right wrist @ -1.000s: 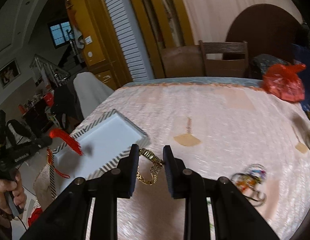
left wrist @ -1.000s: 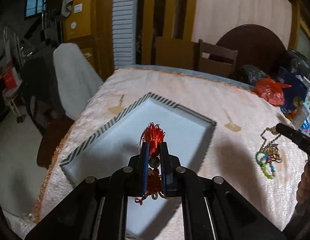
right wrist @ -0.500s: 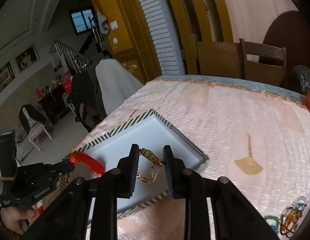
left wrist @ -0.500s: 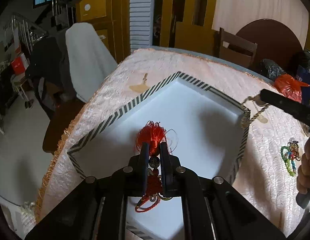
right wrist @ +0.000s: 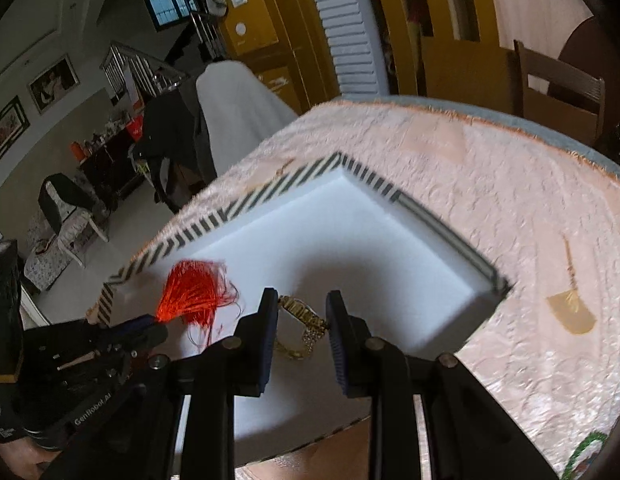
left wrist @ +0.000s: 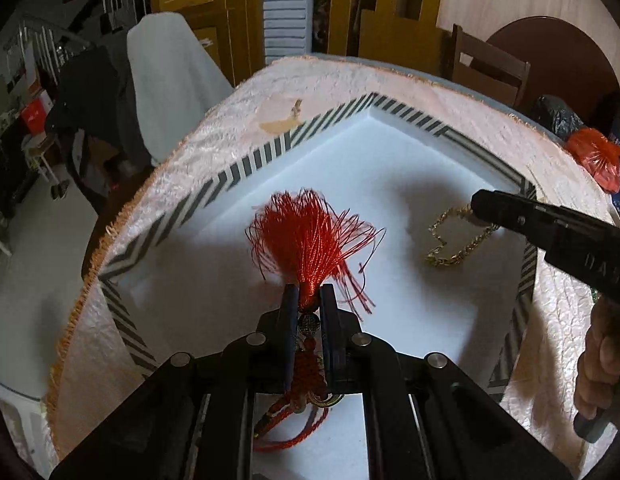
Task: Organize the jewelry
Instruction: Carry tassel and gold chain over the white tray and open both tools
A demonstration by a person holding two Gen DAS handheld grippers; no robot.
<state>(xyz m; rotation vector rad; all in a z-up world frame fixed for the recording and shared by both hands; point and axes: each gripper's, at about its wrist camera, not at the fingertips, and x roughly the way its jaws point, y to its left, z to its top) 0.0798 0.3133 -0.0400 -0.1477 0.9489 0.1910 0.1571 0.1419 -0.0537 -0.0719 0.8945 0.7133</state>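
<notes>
**Ana:** Both grippers have come down over the tray since a second ago; the right one, which was then out over bare cloth, has swung across to it. What fills the pictures now?

**Ben:** Largest is the table [left wrist: 389, 84], covered in a pale pink, textured cloth; a fan shape is printed on the cloth near the tray's far rim. On the cloth sits the tray [left wrist: 246, 164], shallow, white inside, with a black-and-white striped rim.

**Ana:** And the grippers?

**Ben:** In the left wrist view, the left gripper [left wrist: 308, 296] points steeply down over the near half of the tray; its fingers are pinched tight on the neck of a red tassel [left wrist: 310, 236]; the threads fan out beyond the tips and look to reach the white floor, while a bead, a knot and a red cord hang back between the arms. The right gripper [left wrist: 475, 208] enters from the right, with a hand [left wrist: 601, 364] on its handle.

**Ana:** What does it carry?

**Ben:** A gold chain [right wrist: 304, 314]; in the right wrist view the fingers stand a little apart, clamped on the chain's bar-like link stretched across the gap; the rest droops toward the tray floor on the tassel's right; whether it touches, I cannot tell.
</notes>
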